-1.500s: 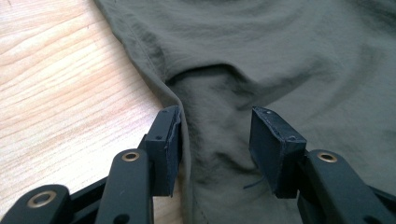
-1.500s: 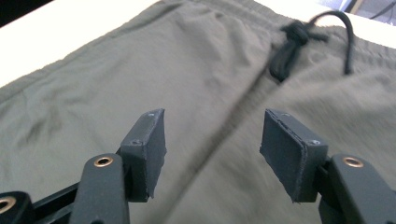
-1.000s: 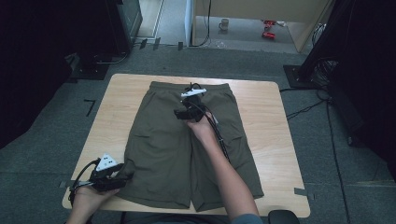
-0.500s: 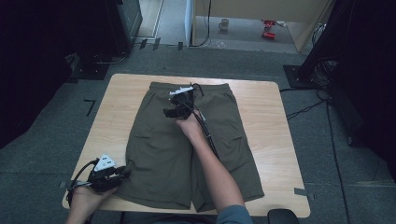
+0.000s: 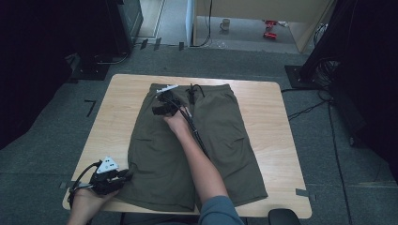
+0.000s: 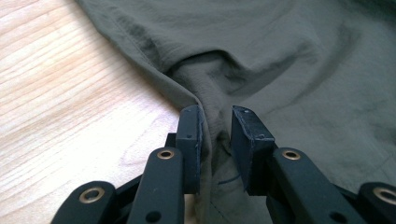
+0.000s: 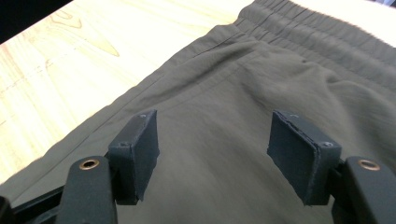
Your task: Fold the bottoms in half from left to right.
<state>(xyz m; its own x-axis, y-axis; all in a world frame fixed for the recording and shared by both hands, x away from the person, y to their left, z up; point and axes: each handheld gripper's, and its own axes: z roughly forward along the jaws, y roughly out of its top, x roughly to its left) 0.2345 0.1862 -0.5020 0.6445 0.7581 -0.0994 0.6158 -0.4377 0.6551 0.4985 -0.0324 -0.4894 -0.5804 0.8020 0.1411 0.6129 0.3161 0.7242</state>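
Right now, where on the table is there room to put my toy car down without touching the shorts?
The table has a wide bare strip right of the shorts, along the right edge. Another bare strip runs left of them, from the far left corner toward the left gripper. The middle is crowded: the shorts cover it and the right gripper hovers over them.

Left tool point(image 5: 123, 177) low, jaws pinched nearly together, right tool point(image 5: 162, 108) reached forward, jaws parted

Olive shorts point(image 5: 206, 140) flat on wooden table point(image 5: 117, 117); left tongs point(image 5: 127, 175) at hem corner, right tongs point(image 5: 157, 110) over waistband.
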